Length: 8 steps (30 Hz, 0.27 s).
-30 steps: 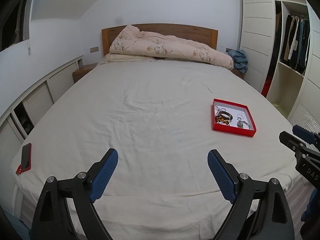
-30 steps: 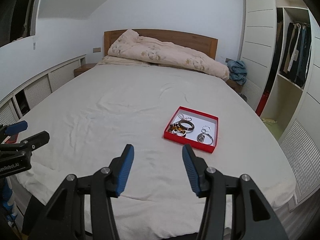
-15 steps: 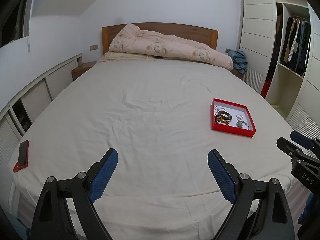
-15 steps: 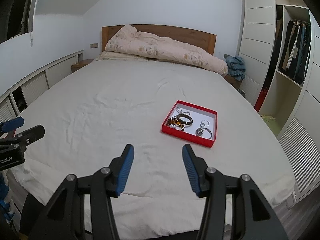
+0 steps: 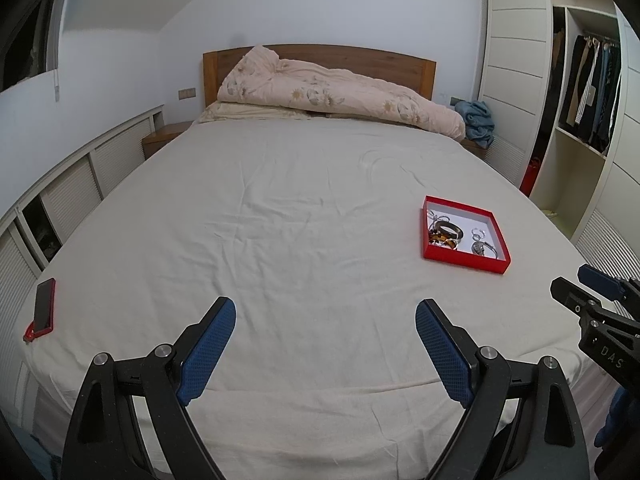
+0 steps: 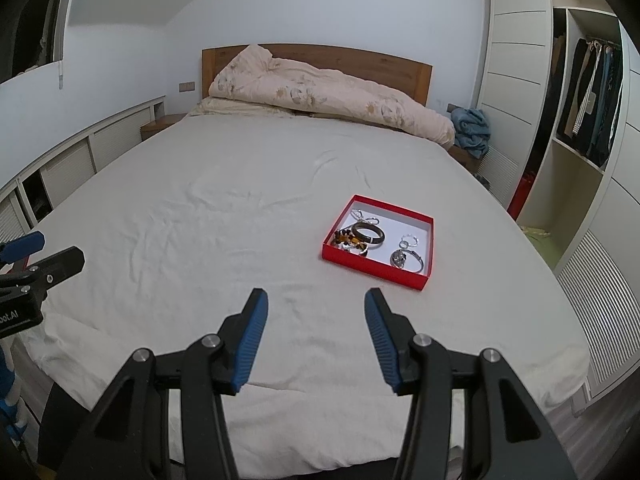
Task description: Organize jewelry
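Note:
A shallow red tray [image 6: 416, 276] with a white floor lies on the bed's right side; it also shows in the left wrist view [image 5: 464, 259]. In it are a dark bangle [image 6: 369, 237], an amber bead bracelet [image 6: 349, 240], silver rings [image 6: 409, 241] and a silver watch [image 6: 405, 259]. My right gripper [image 6: 315, 300] is open and empty, above the sheet in front of the tray. My left gripper [image 5: 325, 309] is wide open and empty, over the bed's near middle, left of the tray.
A white sheet covers the bed [image 5: 280, 208], with a rolled quilt [image 5: 340, 92] at the headboard. A phone in a red case [image 5: 42, 312] lies at the bed's left edge. Low cabinets [image 5: 72, 184] run along the left; an open wardrobe [image 5: 588, 92] stands right.
Both grippers have drifted slightly toward the bed, and the tray looks a little closer in the right wrist view. Both stay open and empty.

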Available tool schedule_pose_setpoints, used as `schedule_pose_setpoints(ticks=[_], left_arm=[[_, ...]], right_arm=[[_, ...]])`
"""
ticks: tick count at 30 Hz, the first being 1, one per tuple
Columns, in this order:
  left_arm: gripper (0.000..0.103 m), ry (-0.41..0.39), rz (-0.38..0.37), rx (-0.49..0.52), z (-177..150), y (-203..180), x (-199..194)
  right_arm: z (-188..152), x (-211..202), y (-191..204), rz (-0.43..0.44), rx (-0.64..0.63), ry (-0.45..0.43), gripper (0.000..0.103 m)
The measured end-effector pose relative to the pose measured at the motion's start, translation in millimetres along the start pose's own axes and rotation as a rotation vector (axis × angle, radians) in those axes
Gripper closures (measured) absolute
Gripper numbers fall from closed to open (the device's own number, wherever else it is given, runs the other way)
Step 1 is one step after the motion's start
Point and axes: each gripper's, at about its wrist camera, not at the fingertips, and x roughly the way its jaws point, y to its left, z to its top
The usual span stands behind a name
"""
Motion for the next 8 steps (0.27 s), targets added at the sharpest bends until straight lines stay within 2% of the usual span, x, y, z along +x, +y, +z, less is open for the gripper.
schedule_pose_setpoints(ticks=[8], left_arm=[[0.012,0.008,-0.004,-0.004,-1.4,0.8,-0.1]], right_arm=[[-1.5,1.0,-0.8,-0.009,0.000,0.005,0.054]])
